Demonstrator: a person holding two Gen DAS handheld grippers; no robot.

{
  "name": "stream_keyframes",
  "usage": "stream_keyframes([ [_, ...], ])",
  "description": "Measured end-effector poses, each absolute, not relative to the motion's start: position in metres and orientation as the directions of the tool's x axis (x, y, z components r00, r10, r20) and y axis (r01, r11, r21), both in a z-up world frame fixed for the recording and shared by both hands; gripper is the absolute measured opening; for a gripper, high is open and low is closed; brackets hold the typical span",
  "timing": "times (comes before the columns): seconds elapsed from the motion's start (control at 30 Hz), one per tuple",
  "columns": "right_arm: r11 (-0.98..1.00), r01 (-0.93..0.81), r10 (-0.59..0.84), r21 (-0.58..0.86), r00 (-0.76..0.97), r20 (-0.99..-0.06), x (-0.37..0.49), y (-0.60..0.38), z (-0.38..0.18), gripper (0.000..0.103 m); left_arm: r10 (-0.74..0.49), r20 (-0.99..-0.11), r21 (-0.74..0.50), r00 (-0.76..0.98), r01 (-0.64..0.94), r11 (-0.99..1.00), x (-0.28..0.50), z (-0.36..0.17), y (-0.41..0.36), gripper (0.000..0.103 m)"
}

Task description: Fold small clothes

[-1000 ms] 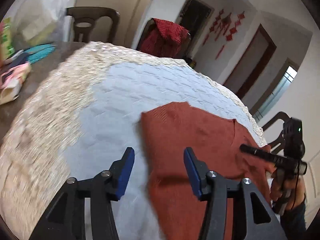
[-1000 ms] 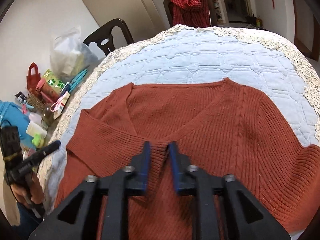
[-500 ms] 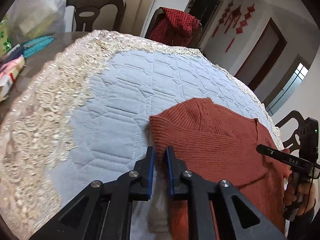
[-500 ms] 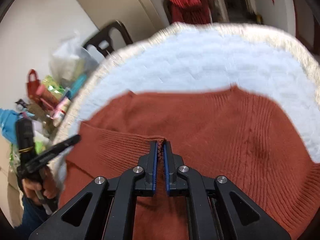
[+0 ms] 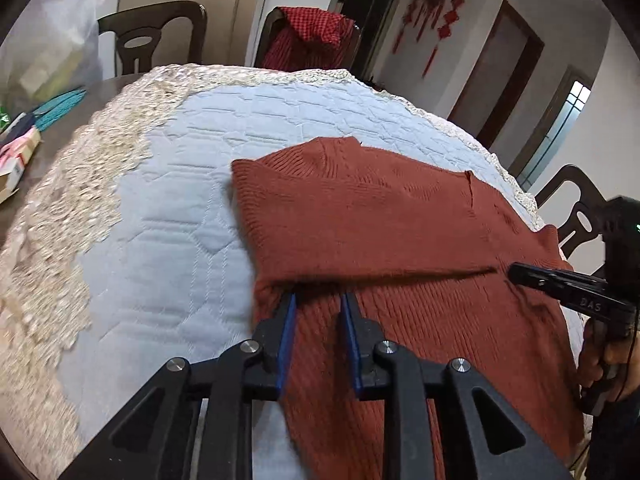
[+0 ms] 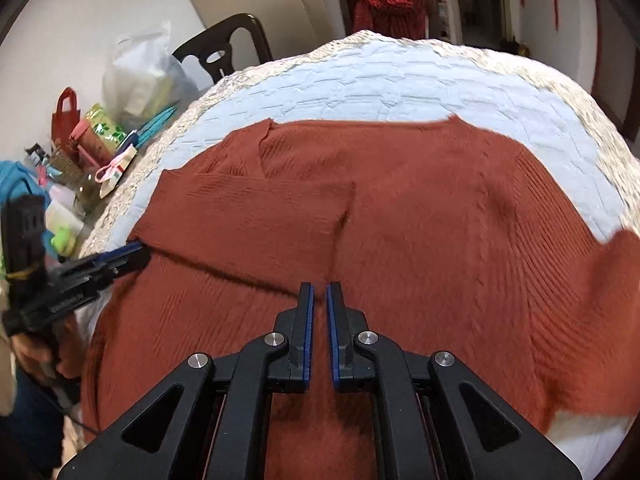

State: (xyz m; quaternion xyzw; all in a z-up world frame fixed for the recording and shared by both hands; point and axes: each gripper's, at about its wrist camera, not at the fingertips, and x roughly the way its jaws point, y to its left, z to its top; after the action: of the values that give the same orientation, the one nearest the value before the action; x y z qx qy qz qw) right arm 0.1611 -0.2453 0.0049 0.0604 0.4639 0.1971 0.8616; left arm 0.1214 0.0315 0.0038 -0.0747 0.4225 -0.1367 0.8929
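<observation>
**A:** Where are the fingers, nearest first?

**B:** The left gripper (image 5: 316,300) has its fingers spread a little. They have just been opening, and they pinch nothing. Their tips are at the near edge of the folded sleeve (image 5: 360,232). The right gripper (image 6: 319,292) has its fingers pressed almost together at that same edge, with no cloth visibly between them.

**A:** And the sweater (image 6: 440,208)?

**B:** It lies flat on the quilted cover (image 5: 180,208) of the worktop, hem near and neckline far. The folded sleeve lies crosswise over the body. The other sleeve (image 6: 600,280) still trails out to the right, so I'd say the right hand is nearer for it.

**A:** Any writing?

**B:** "DAS" on the right gripper's finger. The red wall ornaments (image 5: 436,4) beyond are unreadable.
</observation>
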Motion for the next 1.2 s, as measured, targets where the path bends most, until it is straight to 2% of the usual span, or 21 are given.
stream_keyframes([
  [0.03, 0.917, -0.285, 0.392, 0.280, 0.507, -0.768, 0.153, -0.249, 0.009, 0.006, -0.311, -0.725, -0.249, 0.615, 0.187, 0.950, 0.115, 0.008, 0.031, 0.031],
  [0.07, 0.917, -0.286, 0.393, 0.279, 0.519, -0.759, 0.146, -0.253, 0.012, 0.007, -0.309, -0.718, -0.241, 0.623, 0.194, 0.951, 0.109, 0.012, 0.031, 0.039],
  [0.1, 0.915, -0.285, 0.398, 0.284, 0.531, -0.748, 0.139, -0.257, 0.014, 0.013, -0.304, -0.713, -0.230, 0.632, 0.198, 0.953, 0.101, 0.015, 0.029, 0.044],
  [0.13, 0.912, -0.283, 0.408, 0.297, 0.544, -0.733, 0.129, -0.263, 0.017, 0.017, -0.302, -0.707, -0.224, 0.640, 0.203, 0.953, 0.094, 0.019, 0.027, 0.045],
  [0.2, 0.912, -0.269, 0.410, 0.309, 0.564, -0.717, 0.117, -0.269, 0.021, 0.035, -0.319, -0.696, -0.231, 0.644, 0.220, 0.948, 0.082, 0.022, 0.021, 0.047],
  [0.27, 0.915, -0.254, 0.404, 0.314, 0.584, -0.704, 0.105, -0.277, 0.023, 0.040, -0.342, -0.689, -0.245, 0.640, 0.238, 0.940, 0.070, 0.022, 0.015, 0.049],
  [0.5, 0.932, -0.181, 0.355, 0.313, 0.628, -0.693, 0.072, -0.301, 0.019, 0.040, -0.337, -0.693, -0.217, 0.638, 0.261, 0.941, 0.058, 0.020, 0.002, 0.049],
  [0.7, 0.921, -0.038, 0.314, 0.387, 0.660, -0.683, 0.060, -0.343, 0.007, 0.040, -0.352, -0.689, -0.222, 0.634, 0.278, 0.935, 0.053, 0.023, -0.007, 0.049],
  [0.97, 0.886, 0.105, 0.273, 0.452, 0.670, -0.691, 0.065, -0.388, -0.009, 0.040, -0.349, -0.744, -0.222, 0.569, 0.282, 0.933, 0.041, 0.001, 0.001, 0.049],
  [1.1, 0.862, 0.132, 0.275, 0.489, 0.690, -0.670, 0.071, -0.404, -0.009, 0.040, -0.333, -0.749, -0.213, 0.572, 0.268, 0.939, 0.025, 0.006, 0.019, 0.049],
  [1.2, 0.848, 0.173, 0.247, 0.500, 0.707, -0.662, 0.074, -0.417, -0.010, 0.040, -0.258, -0.758, -0.157, 0.599, 0.216, 0.964, 0.019, 0.011, 0.028, 0.049],
])
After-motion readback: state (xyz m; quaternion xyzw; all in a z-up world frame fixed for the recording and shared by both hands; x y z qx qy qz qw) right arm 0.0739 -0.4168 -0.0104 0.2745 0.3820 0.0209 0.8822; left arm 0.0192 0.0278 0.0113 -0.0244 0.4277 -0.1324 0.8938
